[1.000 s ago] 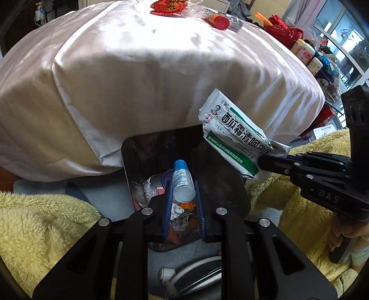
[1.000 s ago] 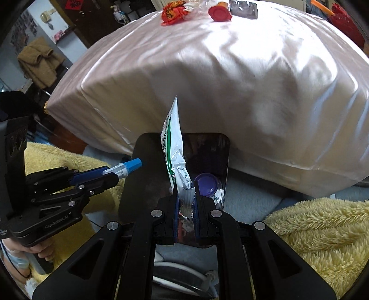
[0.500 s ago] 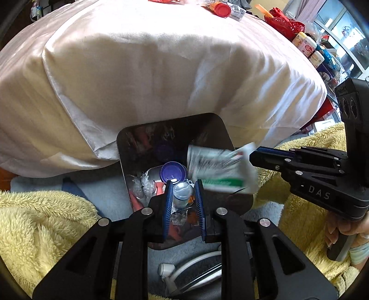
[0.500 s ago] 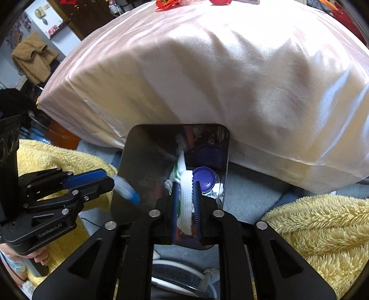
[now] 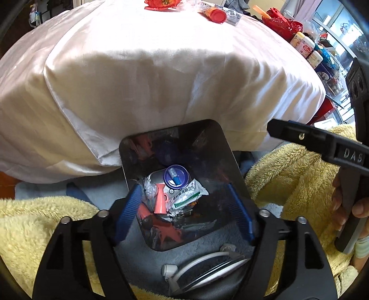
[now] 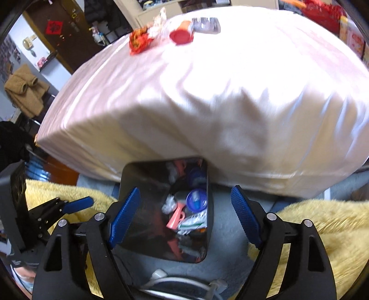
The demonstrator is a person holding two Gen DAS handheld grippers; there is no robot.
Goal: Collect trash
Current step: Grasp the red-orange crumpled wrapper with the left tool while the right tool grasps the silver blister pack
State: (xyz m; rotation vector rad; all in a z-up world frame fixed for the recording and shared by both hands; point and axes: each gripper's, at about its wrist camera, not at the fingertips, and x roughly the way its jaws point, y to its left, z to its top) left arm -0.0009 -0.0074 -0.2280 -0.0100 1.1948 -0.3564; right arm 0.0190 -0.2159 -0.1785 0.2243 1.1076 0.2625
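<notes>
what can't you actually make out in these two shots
- Lower layers of the bin: buried under the green-and-white packet and purple lid, both views.
- Trash left on the white cloth: red cap and wrappers smeared by motion blur, right wrist view.
- Packet print: too small.
- Right gripper: left wrist view shows one finger only.

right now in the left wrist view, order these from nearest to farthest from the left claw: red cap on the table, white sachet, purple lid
1. white sachet, in the bin, just ahead of the left claw
2. purple lid, in the bin right behind it
3. red cap, far across the tabletop
</notes>
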